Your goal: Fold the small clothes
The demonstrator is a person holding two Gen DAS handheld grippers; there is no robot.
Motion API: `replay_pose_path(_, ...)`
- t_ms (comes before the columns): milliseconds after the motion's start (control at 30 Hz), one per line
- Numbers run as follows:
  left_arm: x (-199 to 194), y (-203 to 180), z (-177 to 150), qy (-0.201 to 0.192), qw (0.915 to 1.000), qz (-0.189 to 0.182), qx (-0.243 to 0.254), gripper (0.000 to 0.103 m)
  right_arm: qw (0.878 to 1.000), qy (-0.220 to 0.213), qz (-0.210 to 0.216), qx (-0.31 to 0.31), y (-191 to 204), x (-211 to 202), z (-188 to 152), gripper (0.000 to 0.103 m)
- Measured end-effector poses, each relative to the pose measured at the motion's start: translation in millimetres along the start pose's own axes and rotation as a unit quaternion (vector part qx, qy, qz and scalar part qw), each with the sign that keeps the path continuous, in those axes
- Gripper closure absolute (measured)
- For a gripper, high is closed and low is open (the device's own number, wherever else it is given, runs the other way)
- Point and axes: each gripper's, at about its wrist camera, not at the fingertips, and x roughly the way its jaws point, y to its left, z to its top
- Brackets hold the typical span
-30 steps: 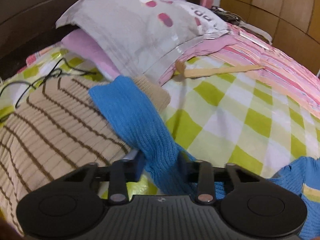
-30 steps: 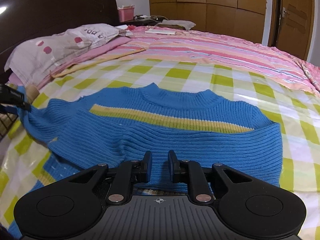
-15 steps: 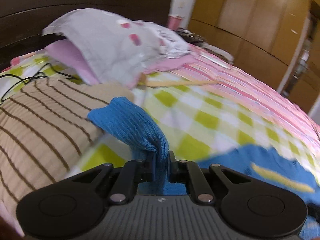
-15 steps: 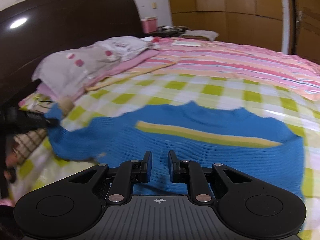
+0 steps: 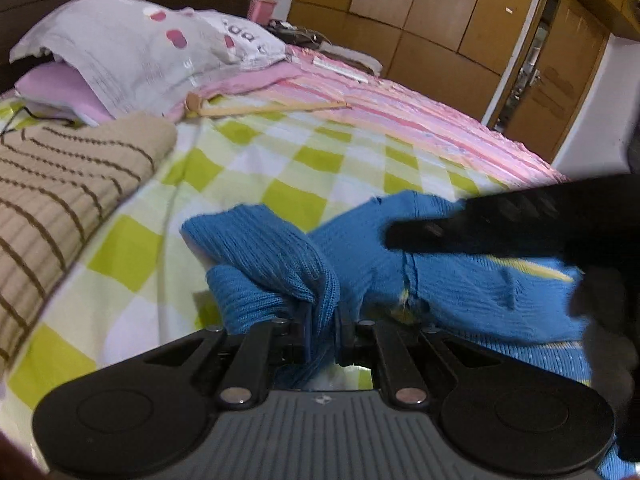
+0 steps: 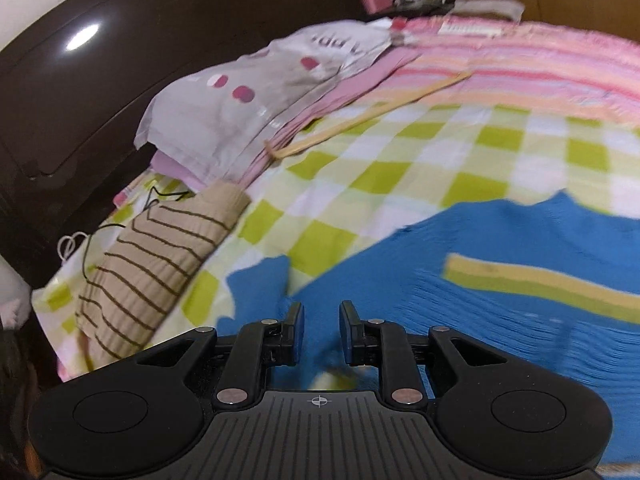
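A blue knit sweater (image 6: 500,320) with a yellow chest stripe lies flat on the green-checked bedspread (image 5: 280,160). My left gripper (image 5: 324,320) is shut on the sweater's blue sleeve (image 5: 272,256), which is lifted and bunched over the sweater's body. My right gripper (image 6: 320,332) is open with a small gap, low over the sweater's left shoulder area, holding nothing. It shows in the left wrist view as a dark blurred shape (image 5: 520,224) above the sweater.
A folded beige sweater with brown stripes (image 5: 52,200) lies at the left, also in the right wrist view (image 6: 160,256). A grey pillow (image 5: 140,48) and pink cloth lie behind it. A wooden stick (image 5: 272,109) lies on the bedspread. A dark headboard (image 6: 100,80) stands at the left.
My left gripper closed on the blue sleeve and carried it right, off the beige sweater and over the blue sweater's body. My right gripper swung left toward the sleeve side.
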Motion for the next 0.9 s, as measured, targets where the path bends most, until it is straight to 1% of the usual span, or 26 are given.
replay_pose_path(100, 2.8, 1.0, -1.5, 0.007, 0.9999, -0.008, 0.001, 0.086, 0.999, 0.024, 0.022, 0.011, 5.0, 22.2, 10.0, 0.082)
replay_pose_path(300, 4.5, -2.2, -3.8, 0.013, 0.9997, -0.016, 0.016, 0.086, 0.997, 0.063, 0.032, 0.015, 13.6, 62.2, 22.6, 0.081)
replay_pose_path(433, 4.5, -4.4, -4.6, 0.015, 0.9994, -0.020, 0.022, 0.086, 0.995, 0.083, 0.044, 0.015, 18.3, 78.0, 26.8, 0.081)
replay_pose_path(767, 5.1, -3.3, -5.1, 0.018, 0.9994, -0.021, 0.020, 0.086, 0.991, 0.124, 0.042, -0.008, 25.0, 98.8, 24.6, 0.081)
replay_pose_path(800, 5.3, -3.6, -5.2, 0.019, 0.9994, -0.020, 0.021, 0.086, 0.991, 0.124, 0.040, -0.012, 26.4, 99.5, 24.2, 0.083)
replay_pose_path(833, 5.3, -3.7, -5.5, 0.019, 0.9994, -0.020, 0.022, 0.086, 0.992, 0.122, 0.038, -0.014, 27.0, 99.0, 24.3, 0.086)
replay_pose_path(867, 5.6, -3.8, -5.2, 0.019, 0.9994, -0.020, 0.021, 0.086, 0.992, 0.119, 0.040, -0.014, 26.9, 97.5, 24.7, 0.091)
replay_pose_path(900, 6.4, -4.2, -4.2, 0.018, 0.9994, -0.021, 0.022, 0.086, 0.992, 0.115, 0.041, -0.013, 26.3, 95.3, 25.3, 0.093)
